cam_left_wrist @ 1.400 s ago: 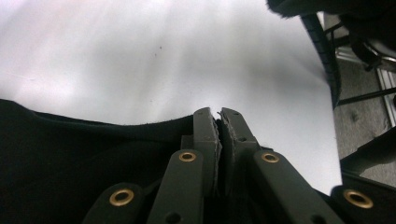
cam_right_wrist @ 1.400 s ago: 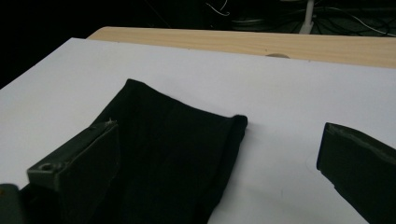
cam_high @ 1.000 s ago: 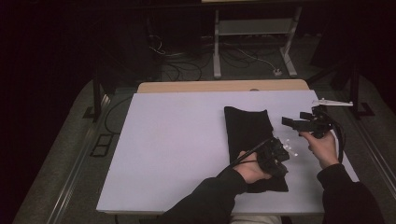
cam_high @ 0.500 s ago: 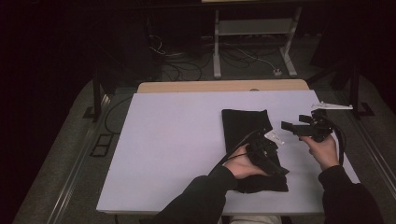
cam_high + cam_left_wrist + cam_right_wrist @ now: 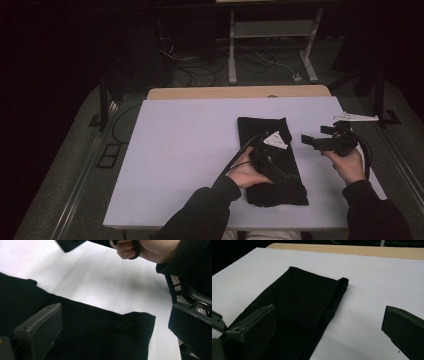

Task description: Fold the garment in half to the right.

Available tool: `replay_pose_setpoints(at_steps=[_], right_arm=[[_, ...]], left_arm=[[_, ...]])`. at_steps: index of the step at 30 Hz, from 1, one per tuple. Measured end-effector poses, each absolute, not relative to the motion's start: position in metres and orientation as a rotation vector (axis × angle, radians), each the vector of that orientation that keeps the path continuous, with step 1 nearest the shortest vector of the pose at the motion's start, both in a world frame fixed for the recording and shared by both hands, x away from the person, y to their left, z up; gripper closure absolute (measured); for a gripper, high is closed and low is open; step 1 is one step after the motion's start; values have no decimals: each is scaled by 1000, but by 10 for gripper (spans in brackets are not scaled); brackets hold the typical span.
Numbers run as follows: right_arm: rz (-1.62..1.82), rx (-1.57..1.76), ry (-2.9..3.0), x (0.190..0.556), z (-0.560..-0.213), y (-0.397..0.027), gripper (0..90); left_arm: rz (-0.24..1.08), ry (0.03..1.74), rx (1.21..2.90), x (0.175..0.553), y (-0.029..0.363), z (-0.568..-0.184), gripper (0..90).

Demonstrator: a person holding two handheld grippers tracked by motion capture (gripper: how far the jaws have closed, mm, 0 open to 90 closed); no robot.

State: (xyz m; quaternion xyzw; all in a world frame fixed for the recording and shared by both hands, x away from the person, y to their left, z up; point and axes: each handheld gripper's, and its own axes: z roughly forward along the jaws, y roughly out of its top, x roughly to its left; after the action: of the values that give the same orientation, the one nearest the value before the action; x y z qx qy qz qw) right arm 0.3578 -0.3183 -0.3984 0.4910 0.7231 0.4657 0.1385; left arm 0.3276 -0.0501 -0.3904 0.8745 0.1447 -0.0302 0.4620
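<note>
A black cloth [image 5: 270, 160] lies folded into a long strip on the white table [image 5: 185, 150], toward the right side, with its far end pointing away from the person. The left gripper [image 5: 270, 162] sits low over the middle of the cloth, and its jaws have just been opening; in the left gripper view they stand wide apart above the cloth's corner [image 5: 140, 322] with nothing pinched between them, so the cloth is let go. The right gripper [image 5: 320, 142] hangs just beside the cloth's right edge, over bare table. Its jaws are wide too, and they hold nothing (the right gripper view looks along the strip [image 5: 304, 305] to its rolled far corner). It looks like one fold is done and the work is in the gap between folds. I think the next move is to pick a new edge, most likely one short end of the strip. Both claws would need to come down on the two corners of that end, pinch all the layers together, and lift evenly so the fold stays neat.
</note>
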Motion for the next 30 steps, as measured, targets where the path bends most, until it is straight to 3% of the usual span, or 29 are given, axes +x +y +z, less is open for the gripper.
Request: replay_pose_setpoints(at_steps=[30], right_arm=[[1331, 1381, 2095, 329, -396, -319, 0]], left_arm=[[25, 455, 2126, 337, 10, -384, 0]])
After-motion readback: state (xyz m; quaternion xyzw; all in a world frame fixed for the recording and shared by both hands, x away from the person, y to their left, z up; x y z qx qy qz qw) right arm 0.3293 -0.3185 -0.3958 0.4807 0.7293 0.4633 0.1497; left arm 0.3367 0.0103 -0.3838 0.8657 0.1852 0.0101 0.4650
